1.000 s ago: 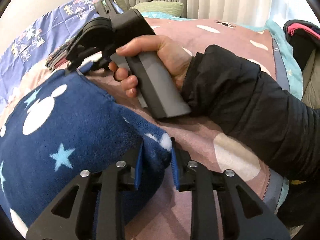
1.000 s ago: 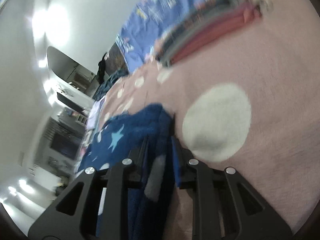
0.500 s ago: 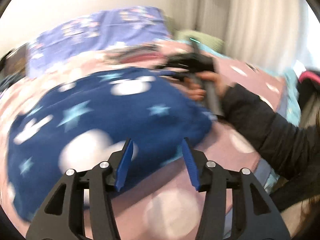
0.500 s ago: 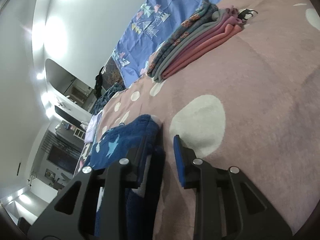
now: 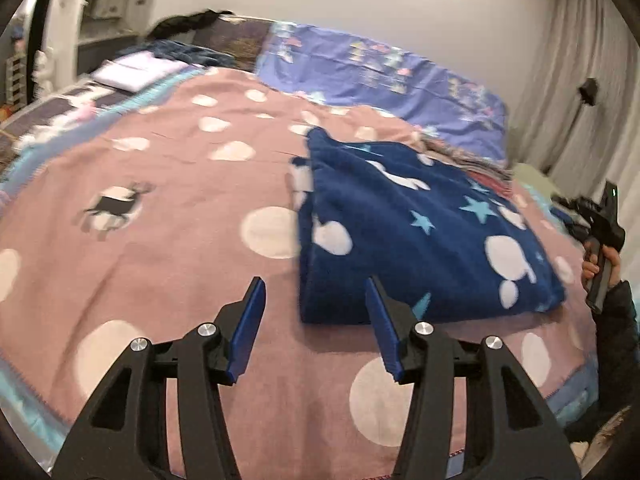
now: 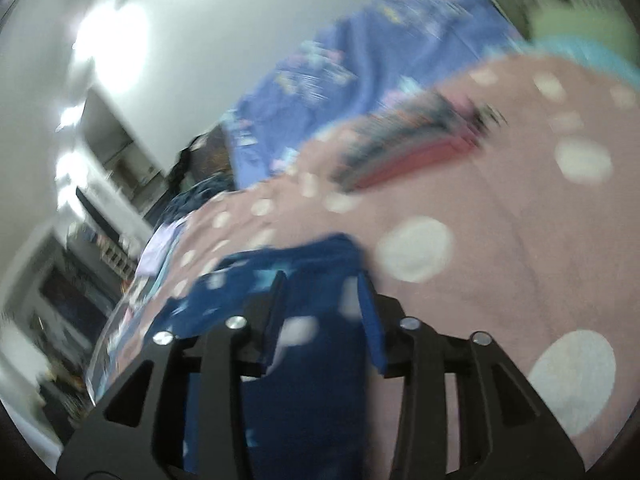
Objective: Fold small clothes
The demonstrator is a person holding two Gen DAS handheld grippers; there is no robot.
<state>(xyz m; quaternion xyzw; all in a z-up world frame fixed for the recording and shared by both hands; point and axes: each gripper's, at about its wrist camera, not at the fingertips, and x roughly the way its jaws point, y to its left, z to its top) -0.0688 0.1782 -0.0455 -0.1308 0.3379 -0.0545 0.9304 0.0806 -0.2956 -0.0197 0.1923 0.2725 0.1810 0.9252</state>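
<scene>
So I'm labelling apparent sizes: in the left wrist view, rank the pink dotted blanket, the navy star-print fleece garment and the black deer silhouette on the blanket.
1. Pink dotted blanket
2. Navy star-print fleece garment
3. Black deer silhouette

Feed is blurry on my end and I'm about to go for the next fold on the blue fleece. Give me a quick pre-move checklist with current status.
1. Left hand-held gripper open and empty: ok, its pads stand wide apart above the pink blanket.
2. Right hand-held gripper open: ok, pads apart; whether they touch the blue star-print garment between them: cannot tell, that view is blurred.
3. Garment lying flat in a folded rectangle: ok in the left wrist view.
4. Garment edges lined up: cannot tell; a layer shows along its left edge.
5. Garment apart from the folded clothes stack: ok in the right wrist view.
</scene>
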